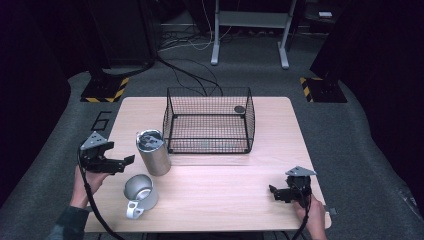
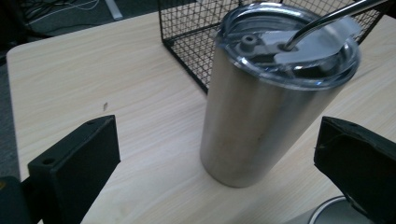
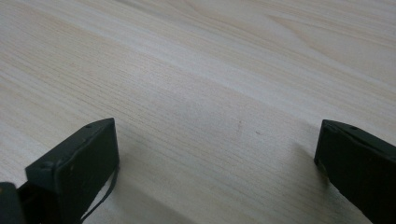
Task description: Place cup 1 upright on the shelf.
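A tall steel tumbler (image 1: 153,152) (image 2: 261,102) with a clear lid and a metal straw stands upright left of the table's middle. In front of it lies a steel mug (image 1: 139,193) with a handle, its rim just showing in the left gripper view (image 2: 327,212). My left gripper (image 1: 122,161) (image 2: 217,163) is open at the table's left edge, its jaws spread wide and aimed at the tumbler, a short way off it. At the front right my right gripper (image 1: 272,191) (image 3: 217,163) is open low over bare wood, holding nothing.
A black wire basket (image 1: 209,120) (image 2: 196,32) stands at the back middle of the wooden table (image 1: 225,175), just right of the tumbler, with a small dark round thing (image 1: 239,109) inside. Cables and metal stand legs lie on the floor beyond.
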Demonstrator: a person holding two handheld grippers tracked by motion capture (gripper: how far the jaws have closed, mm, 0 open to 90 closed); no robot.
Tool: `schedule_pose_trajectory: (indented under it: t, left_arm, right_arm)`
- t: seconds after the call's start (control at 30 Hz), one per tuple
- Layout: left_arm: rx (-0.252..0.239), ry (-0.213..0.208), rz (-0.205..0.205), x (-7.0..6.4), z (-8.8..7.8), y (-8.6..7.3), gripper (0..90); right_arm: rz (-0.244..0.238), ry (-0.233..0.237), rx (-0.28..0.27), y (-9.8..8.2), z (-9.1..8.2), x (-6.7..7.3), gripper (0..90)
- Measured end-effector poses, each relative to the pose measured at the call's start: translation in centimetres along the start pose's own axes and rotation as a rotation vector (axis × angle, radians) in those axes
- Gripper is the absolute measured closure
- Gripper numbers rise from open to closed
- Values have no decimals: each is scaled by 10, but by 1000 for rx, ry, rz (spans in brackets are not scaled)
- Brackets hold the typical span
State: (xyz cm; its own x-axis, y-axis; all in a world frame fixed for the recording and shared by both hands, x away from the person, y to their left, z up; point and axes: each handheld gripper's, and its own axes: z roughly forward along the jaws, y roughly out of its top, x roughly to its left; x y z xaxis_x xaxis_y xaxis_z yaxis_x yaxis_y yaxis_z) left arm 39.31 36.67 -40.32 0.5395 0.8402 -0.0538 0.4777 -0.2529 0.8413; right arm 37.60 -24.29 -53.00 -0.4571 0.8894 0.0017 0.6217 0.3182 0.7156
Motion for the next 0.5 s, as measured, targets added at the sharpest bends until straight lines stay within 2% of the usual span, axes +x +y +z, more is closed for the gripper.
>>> schedule_pose_trajectory:
  t: [0.07, 0.3, 0.5]
  left_arm:
    - [2, -11, 18, -2, 1, 4, 1]
    - [-8, -50, 37, -9, 9, 15, 1]
    - [40, -82, 54, -14, 21, 18, 1]
  right_arm:
    - [0, 0, 0, 0, 0, 0, 0]
    - [0, 0, 0, 0, 0, 0, 0]
    - [0, 0, 0, 0, 0, 0, 0]
